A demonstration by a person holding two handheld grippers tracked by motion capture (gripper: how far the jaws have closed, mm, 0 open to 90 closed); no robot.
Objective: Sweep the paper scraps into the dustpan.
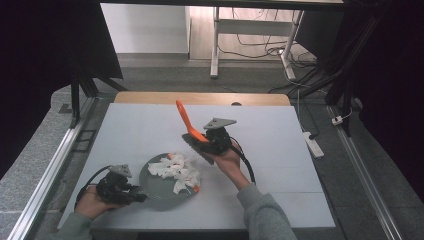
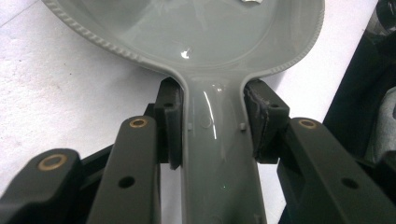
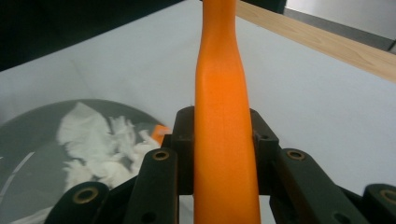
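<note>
A grey dustpan lies on the white table near the front, with crumpled white paper heaped in it. My left gripper is shut on the dustpan's handle, its jaws pressed against both sides of it. My right gripper is shut on an orange-handled brush, held just behind and right of the dustpan, handle slanting up and away. In the right gripper view the orange handle rises between the jaws of that gripper, with the dustpan and paper to the left.
The white table top has a wooden strip along its far edge. A small orange piece shows at the dustpan's rim by the paper. On the floor to the right lies a power strip; metal rails run along both sides.
</note>
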